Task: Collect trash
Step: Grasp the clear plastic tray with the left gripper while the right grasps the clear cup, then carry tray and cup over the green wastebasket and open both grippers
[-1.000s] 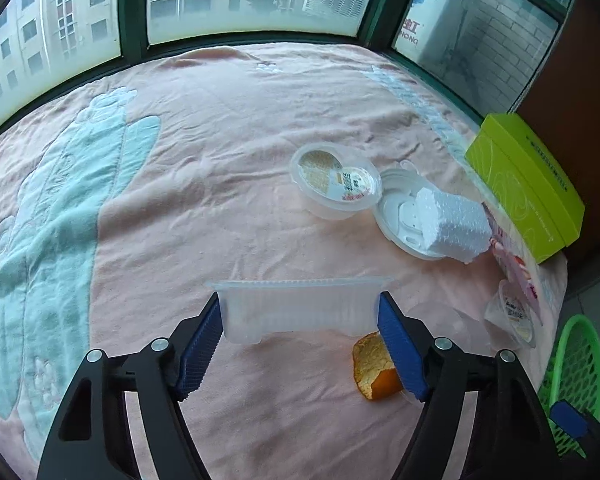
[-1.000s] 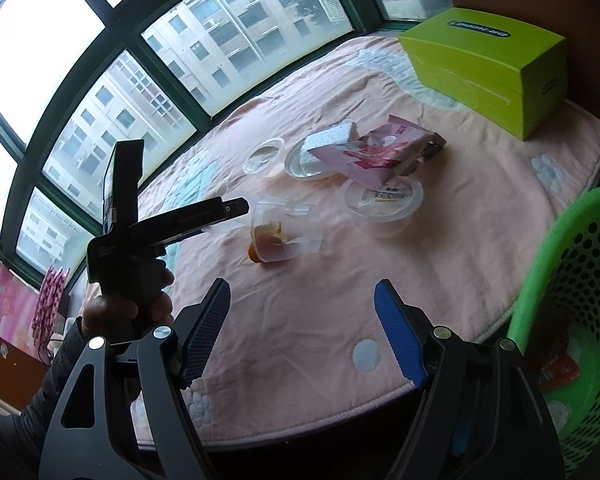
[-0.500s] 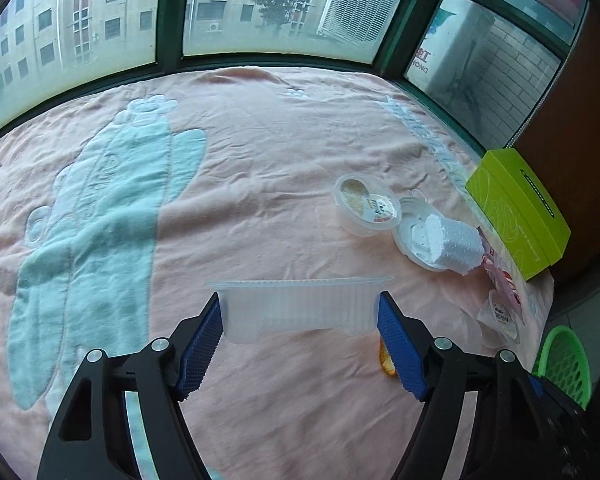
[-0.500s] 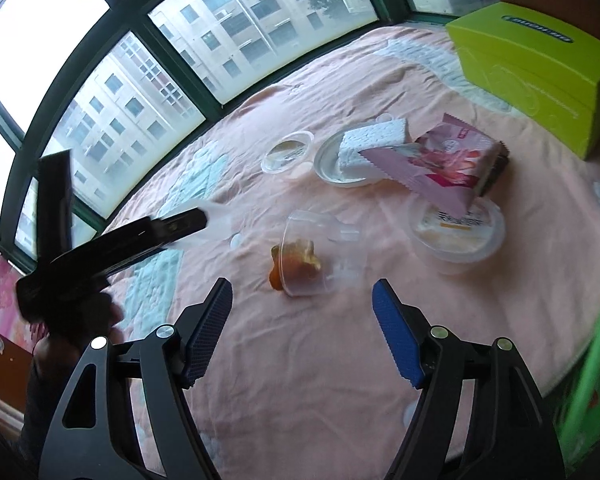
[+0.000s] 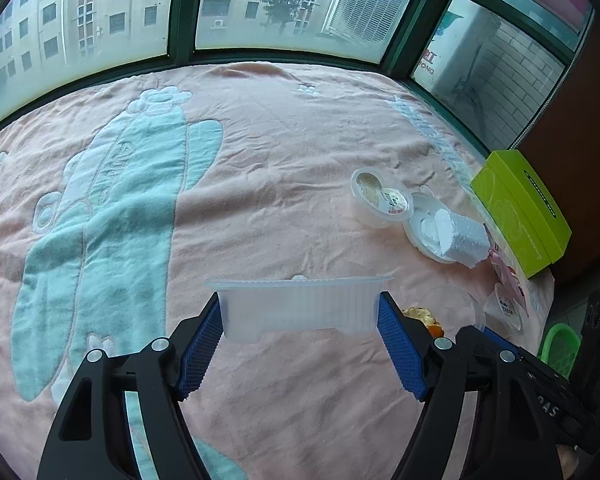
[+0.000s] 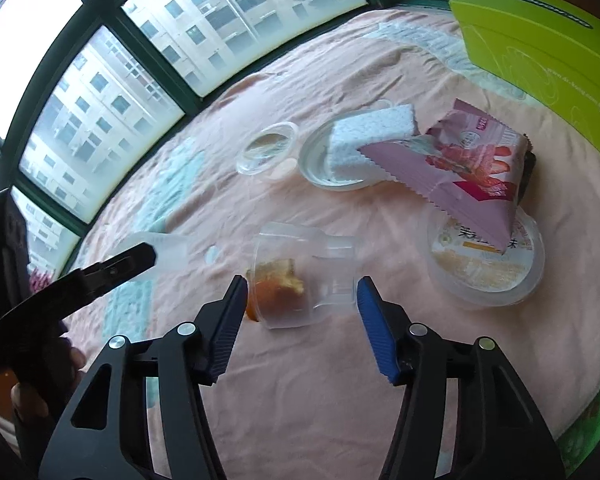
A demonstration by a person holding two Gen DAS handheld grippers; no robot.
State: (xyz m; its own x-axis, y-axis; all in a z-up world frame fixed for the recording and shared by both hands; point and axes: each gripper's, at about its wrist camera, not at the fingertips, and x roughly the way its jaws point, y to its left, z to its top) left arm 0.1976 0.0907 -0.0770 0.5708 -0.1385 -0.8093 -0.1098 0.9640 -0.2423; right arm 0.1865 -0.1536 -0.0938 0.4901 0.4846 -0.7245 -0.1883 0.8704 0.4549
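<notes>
Left claw (image 5: 300,330) grips tray (image 5: 300,304)

- Soft, even daylight comes through the windows (image 5: 260,8) from ten to two o'clock
- Panes (image 6: 28,32) at ten o'clock in the right wrist view are blown out white
- Shadows on the blanket (image 5: 280,152) are faint
- Fisheye bends the window frames; corners vignette to black
- Focus is reasonably sharp, no motion blur

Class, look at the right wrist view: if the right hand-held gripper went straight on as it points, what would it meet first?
Most likely the tipped clear cup holding orange food scraps, lying between its open jaws on the pink cloth.
</notes>
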